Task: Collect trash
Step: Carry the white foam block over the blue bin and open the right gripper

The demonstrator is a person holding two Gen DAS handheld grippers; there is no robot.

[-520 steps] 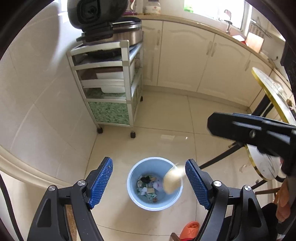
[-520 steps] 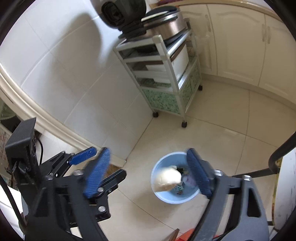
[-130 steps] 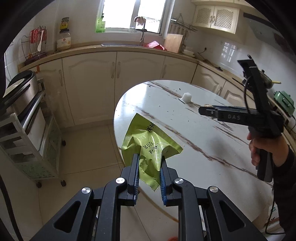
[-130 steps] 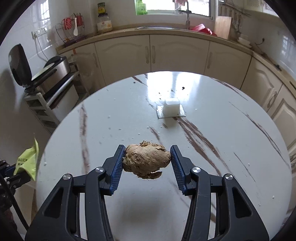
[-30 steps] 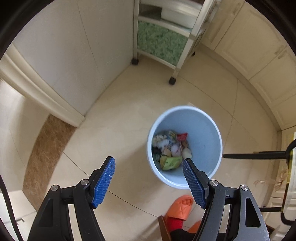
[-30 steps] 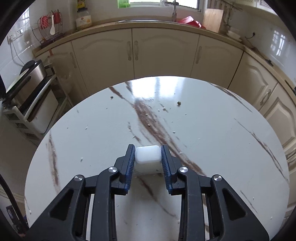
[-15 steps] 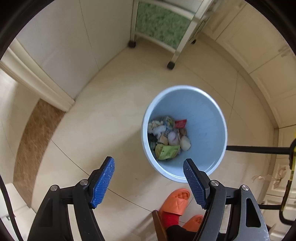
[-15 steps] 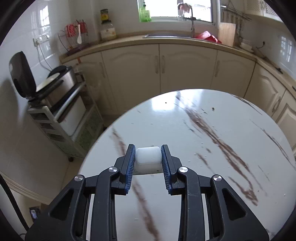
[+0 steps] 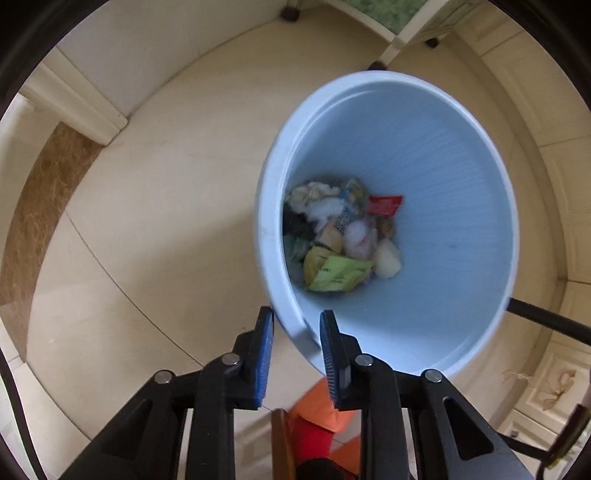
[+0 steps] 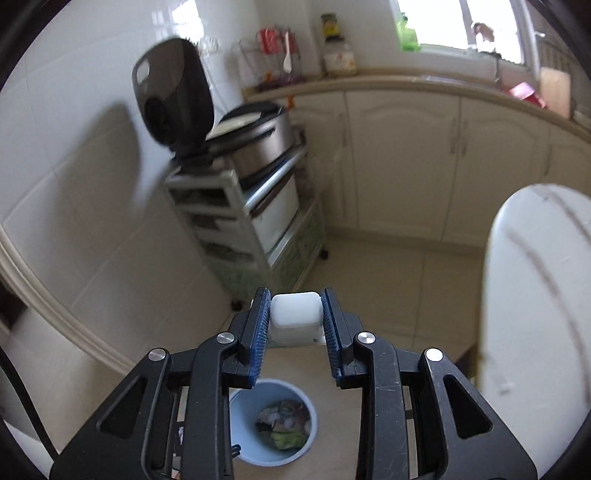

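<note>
Your left gripper (image 9: 295, 328) points straight down with its jaws closing around the near rim of the bin (image 9: 461, 155): one pad outside the wall, one inside, not clearly pinching it yet. Over on the right, your right gripper (image 10: 295, 321) has its jaws narrow and clamped on the white block (image 10: 294, 318). The bin sits on the floor below and nearer you than the block, so you probably need to pull back before letting go.

Cream floor tiles (image 9: 155, 229), white wall tiles (image 10: 74, 206), cream cabinets (image 10: 406, 155) under a bright window (image 10: 458, 26).
</note>
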